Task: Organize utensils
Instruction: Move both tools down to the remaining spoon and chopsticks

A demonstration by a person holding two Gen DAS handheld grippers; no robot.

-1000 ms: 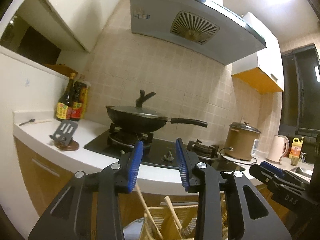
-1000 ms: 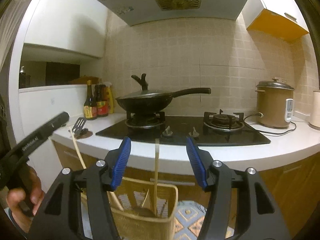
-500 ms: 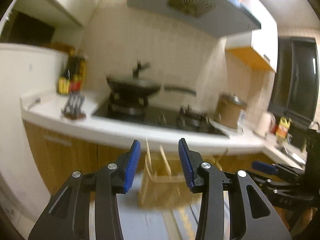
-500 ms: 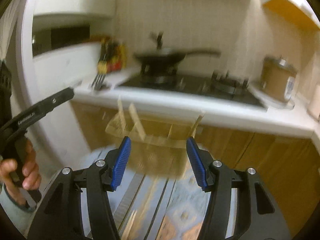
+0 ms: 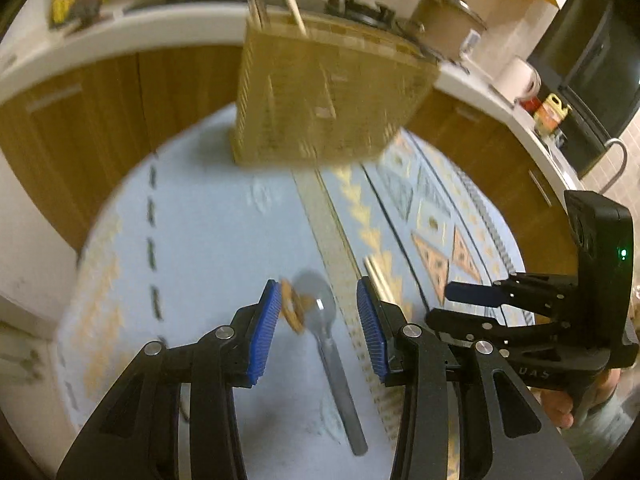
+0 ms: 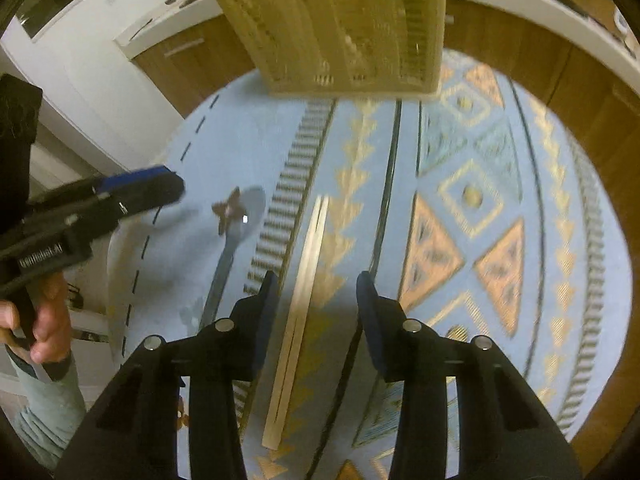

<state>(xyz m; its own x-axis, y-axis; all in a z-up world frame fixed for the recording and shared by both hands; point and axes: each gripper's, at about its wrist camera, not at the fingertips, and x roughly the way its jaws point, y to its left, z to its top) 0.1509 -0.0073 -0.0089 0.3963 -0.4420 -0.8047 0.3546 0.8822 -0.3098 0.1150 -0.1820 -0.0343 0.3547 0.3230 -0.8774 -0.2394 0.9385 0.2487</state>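
1. Both grippers point down at a pale blue tablecloth [image 6: 224,144] patterned with gold and orange triangles, diamonds and dark dashed lines, spread over a round table.
2. The left gripper [image 5: 316,316], black with ribbed blue pads, hangs above a grey metal spoon [image 5: 326,336] lying flat on the cloth; its jaws stand partly apart with nothing gripped, the spoon's bowl showing in the gap between them.
3. A small brown-orange star-shaped piece [image 5: 294,310] lies touching the left rim of the spoon's bowl, just beside the left pad; it is too blurred to tell what it is.
4. The right gripper [image 6: 318,300] hovers over a pair of pale wooden chopsticks [image 6: 298,316] lying side by side on the cloth; its jaws have just been closing, yet the pads stand clear of the sticks, which run up through the gap.
5. A tall yellow woven-slat utensil basket [image 5: 320,100] stands at the far edge of the cloth, well beyond spoon and chopsticks, with two wooden stick ends rising from its top.
6. In the right wrist view, white lettering on the left gripper's body seems to read "GenRobot.AI", somewhat blurred; in the left wrist view the right gripper [image 5: 472,300] bears the letters "UAS".
7. A bare hand [image 6: 44,316] grasps the left gripper's handle above a pale green sleeve.
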